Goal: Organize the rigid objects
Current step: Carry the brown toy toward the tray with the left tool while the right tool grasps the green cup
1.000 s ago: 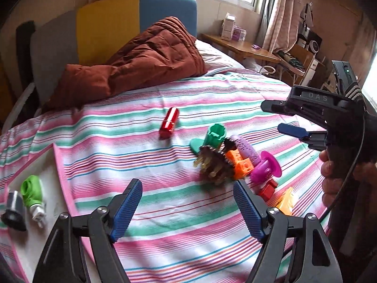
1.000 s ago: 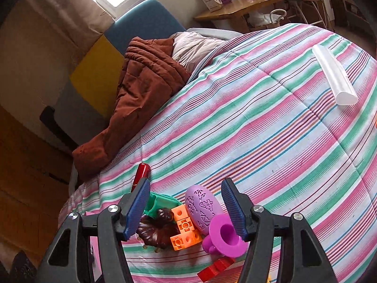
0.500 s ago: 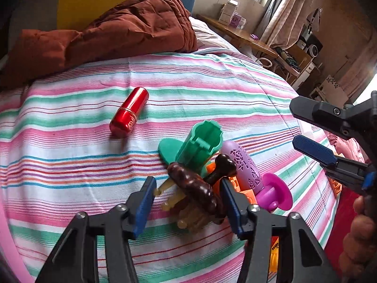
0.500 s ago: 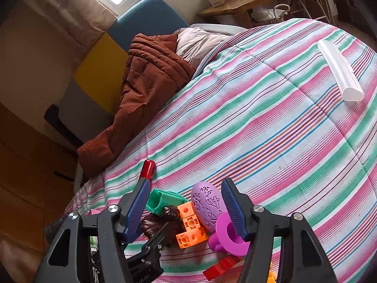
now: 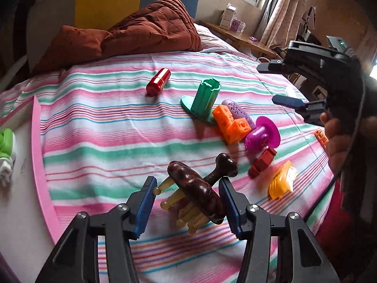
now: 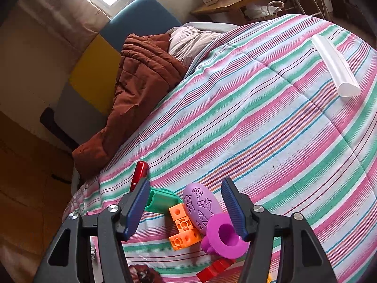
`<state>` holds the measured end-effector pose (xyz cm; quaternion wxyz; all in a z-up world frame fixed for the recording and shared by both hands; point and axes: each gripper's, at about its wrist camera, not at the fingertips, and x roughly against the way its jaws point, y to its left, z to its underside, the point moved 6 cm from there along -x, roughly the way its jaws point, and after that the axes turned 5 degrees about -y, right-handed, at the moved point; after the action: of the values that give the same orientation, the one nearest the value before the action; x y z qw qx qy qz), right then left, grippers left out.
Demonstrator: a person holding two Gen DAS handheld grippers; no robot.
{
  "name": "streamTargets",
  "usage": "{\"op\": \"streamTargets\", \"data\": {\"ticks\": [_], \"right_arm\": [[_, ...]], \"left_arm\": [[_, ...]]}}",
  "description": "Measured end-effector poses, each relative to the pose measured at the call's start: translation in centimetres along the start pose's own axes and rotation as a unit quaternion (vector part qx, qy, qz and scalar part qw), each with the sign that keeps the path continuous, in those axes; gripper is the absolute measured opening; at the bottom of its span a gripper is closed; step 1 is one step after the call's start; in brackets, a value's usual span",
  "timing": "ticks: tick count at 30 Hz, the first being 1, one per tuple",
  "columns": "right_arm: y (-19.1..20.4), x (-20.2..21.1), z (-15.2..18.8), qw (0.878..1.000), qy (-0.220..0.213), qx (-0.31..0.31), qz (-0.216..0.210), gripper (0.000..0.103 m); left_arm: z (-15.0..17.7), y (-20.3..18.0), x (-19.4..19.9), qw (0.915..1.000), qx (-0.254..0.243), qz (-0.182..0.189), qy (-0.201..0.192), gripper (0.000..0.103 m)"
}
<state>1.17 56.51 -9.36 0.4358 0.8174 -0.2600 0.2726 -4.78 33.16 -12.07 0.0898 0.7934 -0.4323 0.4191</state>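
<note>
Where toys lie, a striped bedspread (image 5: pixel 117 127) spreads.

The left wrist view looked forward and steeply down between its own blue-padded fingers (image 5: pixel 146 202), close over the striped pink-and-green bedspread (image 5: pixel 99 127). The right wrist view looked down likewise, from the opposite side of the toy pile. Both shared the orange plastic cube block (image 5: pixel 232 123) (image 6: pixel 182 227), at centre right in the left view and lower centre in the right.
</note>
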Motion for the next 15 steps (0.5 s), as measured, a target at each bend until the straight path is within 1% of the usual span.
{"op": "streamTargets", "data": {"ticks": [6, 8, 10, 15], "right_arm": [[0.0, -0.6, 0.4, 1.0, 0.016, -0.002, -0.007, 0.064], [0.1, -0.8, 0.6, 0.999, 0.027, -0.007, -0.023, 0.064], [0.3, -1.0, 0.8, 0.999, 0.037, -0.007, -0.034, 0.064], [1.2, -1.6, 1.6, 0.998, 0.052, 0.018, -0.031, 0.064]], "left_arm": [[2.8, -0.3, 2.4, 1.0, -0.005, -0.002, 0.001, 0.055], [3.5, -0.7, 3.2, 0.9999, -0.015, -0.003, -0.002, 0.055], [3.9, -1.1, 3.8, 0.9996, -0.026, -0.004, -0.007, 0.055], [4.3, -1.5, 5.2, 0.9994, -0.032, 0.0, -0.016, 0.055]]}}
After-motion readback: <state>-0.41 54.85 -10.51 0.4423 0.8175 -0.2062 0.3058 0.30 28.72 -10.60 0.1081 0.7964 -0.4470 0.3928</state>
